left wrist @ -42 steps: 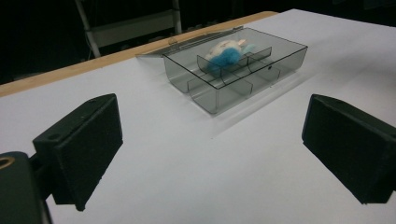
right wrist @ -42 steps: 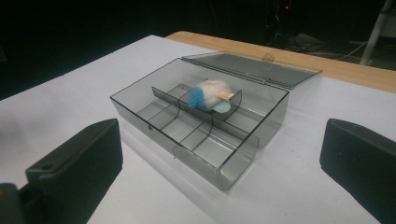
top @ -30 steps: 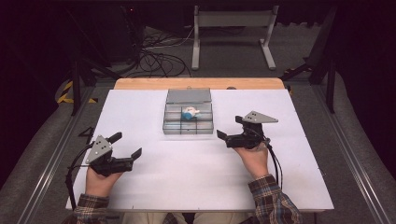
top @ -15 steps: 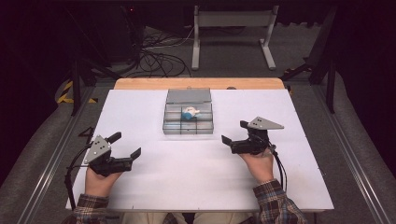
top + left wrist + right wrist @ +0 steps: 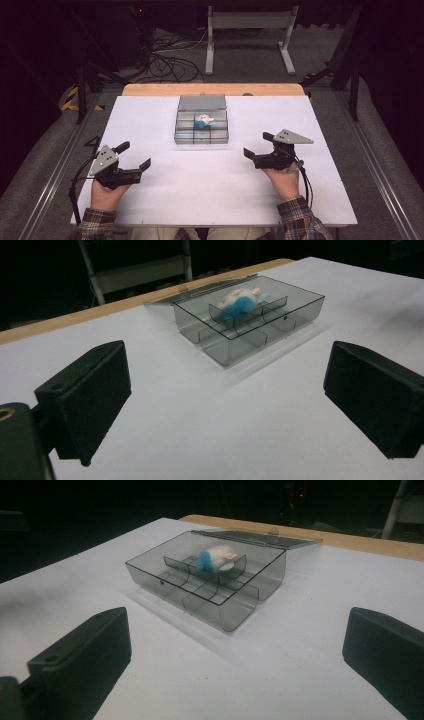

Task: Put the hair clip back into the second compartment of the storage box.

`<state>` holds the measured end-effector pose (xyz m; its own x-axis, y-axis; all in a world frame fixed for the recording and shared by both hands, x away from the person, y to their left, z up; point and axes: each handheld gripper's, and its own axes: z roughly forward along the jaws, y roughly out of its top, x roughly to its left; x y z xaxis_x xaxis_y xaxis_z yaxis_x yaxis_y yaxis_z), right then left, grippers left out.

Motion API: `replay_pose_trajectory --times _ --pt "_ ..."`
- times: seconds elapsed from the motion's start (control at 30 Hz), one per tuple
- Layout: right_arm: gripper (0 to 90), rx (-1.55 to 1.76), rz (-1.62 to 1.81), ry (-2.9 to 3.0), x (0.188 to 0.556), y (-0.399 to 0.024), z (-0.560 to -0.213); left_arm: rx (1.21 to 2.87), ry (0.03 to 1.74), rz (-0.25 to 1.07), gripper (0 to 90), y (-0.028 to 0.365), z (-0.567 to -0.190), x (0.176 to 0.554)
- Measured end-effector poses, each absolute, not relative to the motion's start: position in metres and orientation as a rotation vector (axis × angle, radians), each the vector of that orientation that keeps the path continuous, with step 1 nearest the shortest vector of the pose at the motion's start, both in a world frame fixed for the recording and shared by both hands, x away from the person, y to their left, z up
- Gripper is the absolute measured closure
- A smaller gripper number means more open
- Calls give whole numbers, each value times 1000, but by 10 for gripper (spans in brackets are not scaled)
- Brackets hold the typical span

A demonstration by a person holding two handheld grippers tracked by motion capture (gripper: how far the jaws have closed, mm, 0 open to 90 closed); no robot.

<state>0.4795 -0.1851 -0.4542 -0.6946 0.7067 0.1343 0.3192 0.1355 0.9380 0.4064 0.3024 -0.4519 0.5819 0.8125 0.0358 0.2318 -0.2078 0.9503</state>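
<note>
Right tool (image 5: 259, 147) is pulling back toward the person's side compared with a second ago: it was close to the box's right edge and now it's sitting well apart from it, lower on the tabletop (image 5: 150, 210). Left tool (image 5: 134, 155) hasn't budged at all. My read is that whatever was going on at the box is wrapping up, and both hands are just parking.

Going left to right: the left tool is resting near the tabletop's left edge, jaws spread wide with nothing between them. In the left gripper view its black pads (image 5: 87, 400) look matte and blocky, kind of a molded plastic. In the middle is the box (image 5: 201, 135), a smoky see-through plastic organizer with thin dividers making little compartments, lid flipped open and lying flat behind it. A toy (image 5: 202, 121), a soft fuzzy blue and white thing, is sitting in one of the rear compartments; it's too blurry to say what it actually is. The right tool is also gaping wide and empty, with its grey three-cornered plate on top.

The tabletop is a plain white smooth sheet with a wooden strip (image 5: 212, 89) along the far edge.
</note>
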Motion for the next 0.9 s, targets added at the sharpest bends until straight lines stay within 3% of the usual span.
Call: replay_pose_trajectory --times 0.9 --pt "0 1014 1575 2001 460 -219 -457 1736 867 676 52 302 -452 405"
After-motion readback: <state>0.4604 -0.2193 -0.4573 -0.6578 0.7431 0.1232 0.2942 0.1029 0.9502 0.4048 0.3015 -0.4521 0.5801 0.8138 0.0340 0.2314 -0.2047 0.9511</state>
